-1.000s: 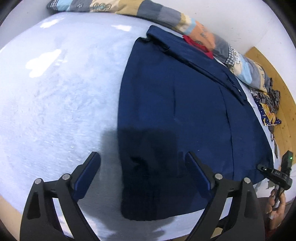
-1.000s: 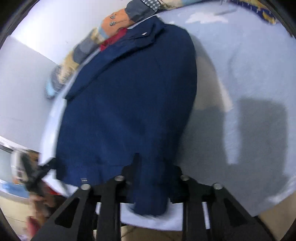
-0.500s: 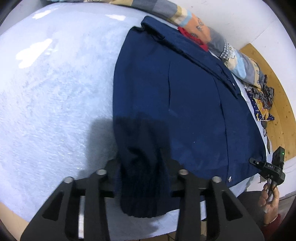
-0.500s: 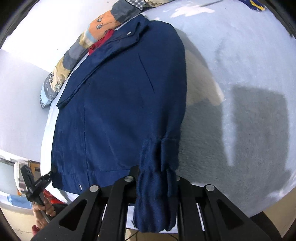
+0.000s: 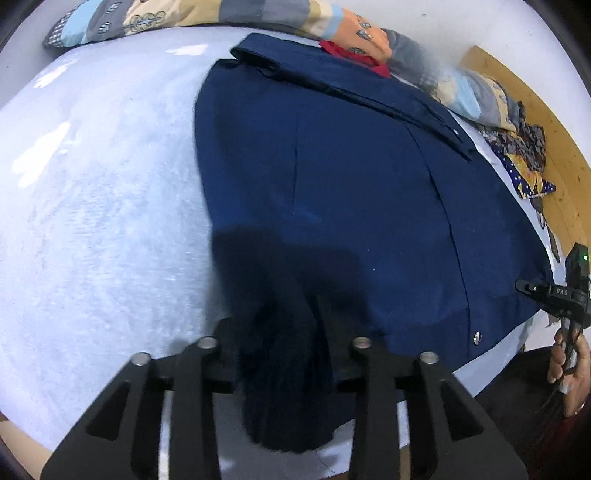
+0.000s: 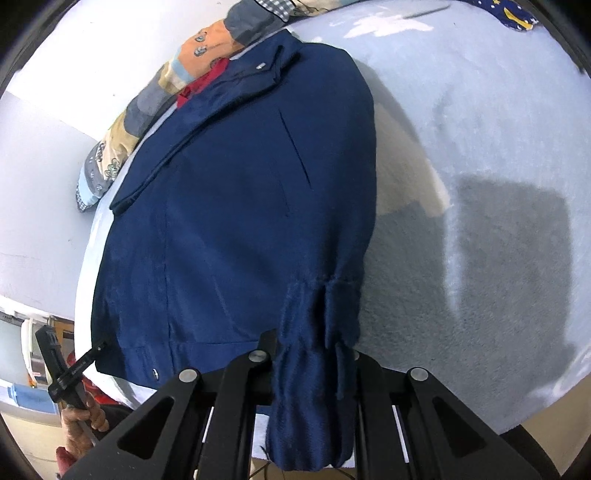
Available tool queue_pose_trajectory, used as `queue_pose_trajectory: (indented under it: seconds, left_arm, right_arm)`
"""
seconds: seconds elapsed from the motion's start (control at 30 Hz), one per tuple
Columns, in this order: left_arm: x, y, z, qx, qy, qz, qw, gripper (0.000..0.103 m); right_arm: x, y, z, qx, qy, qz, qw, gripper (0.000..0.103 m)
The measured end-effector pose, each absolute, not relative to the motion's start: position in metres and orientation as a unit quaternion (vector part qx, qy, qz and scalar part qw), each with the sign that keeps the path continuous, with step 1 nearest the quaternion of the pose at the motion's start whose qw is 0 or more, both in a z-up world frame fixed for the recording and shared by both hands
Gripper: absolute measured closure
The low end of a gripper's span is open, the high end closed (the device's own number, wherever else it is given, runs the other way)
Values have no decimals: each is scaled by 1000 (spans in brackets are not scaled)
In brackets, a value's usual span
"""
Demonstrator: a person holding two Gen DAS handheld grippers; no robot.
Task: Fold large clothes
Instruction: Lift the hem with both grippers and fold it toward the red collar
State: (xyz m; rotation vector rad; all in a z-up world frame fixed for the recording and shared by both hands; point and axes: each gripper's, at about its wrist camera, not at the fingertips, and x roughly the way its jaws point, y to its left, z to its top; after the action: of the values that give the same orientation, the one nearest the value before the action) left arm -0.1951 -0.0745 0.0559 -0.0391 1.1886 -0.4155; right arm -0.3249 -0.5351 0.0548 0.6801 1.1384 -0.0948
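Navy jacket [image 5: 369, 206] spread flat on the pale blue bed cover [image 5: 92, 221], filling frame centre, my left gripper [image 5: 284, 332] closing on its bunched cuff at lower centre, my right gripper [image 6: 314, 354] clamped tight on the other cuff, patchwork quilt [image 5: 207, 14] along the top edge.

Navy jacket [image 5: 351, 192] cuff — between closing jaws

Beside the navy jacket [image 5: 351, 192], the pale blanket [image 5: 92, 221] lies bare and passable. A patchwork pillow [image 5: 207, 14] blocks the stretch just beyond the jacket's collar.
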Motion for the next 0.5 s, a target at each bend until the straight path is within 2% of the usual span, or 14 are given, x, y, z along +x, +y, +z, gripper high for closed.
queue_pose_trajectory:
  seconds: [0.03, 0.07, 0.1, 0.27, 0.5]
  left_arm:
    - [-196, -78, 57, -11, 551, -193, 812, 67]
    - [-198, -80, 59, -4, 547, -195, 814, 81]
    - [-199, -80, 63, -9, 540, -200, 817, 83]
    - [-211, -63, 91, -52, 511, -212, 831, 84]
    - [-238, -45, 124, -56, 492, -226, 839, 84]
  right_arm:
    - [-323, -534, 53, 314, 531, -46, 786, 95]
    - [-322, -533, 53, 310, 531, -46, 787, 95]
    - [-322, -531, 56, 310, 527, -41, 790, 96]
    - [-336, -538, 83, 367, 465, 11, 806, 97]
    - [-371, -535, 120, 396, 412, 58, 818, 98]
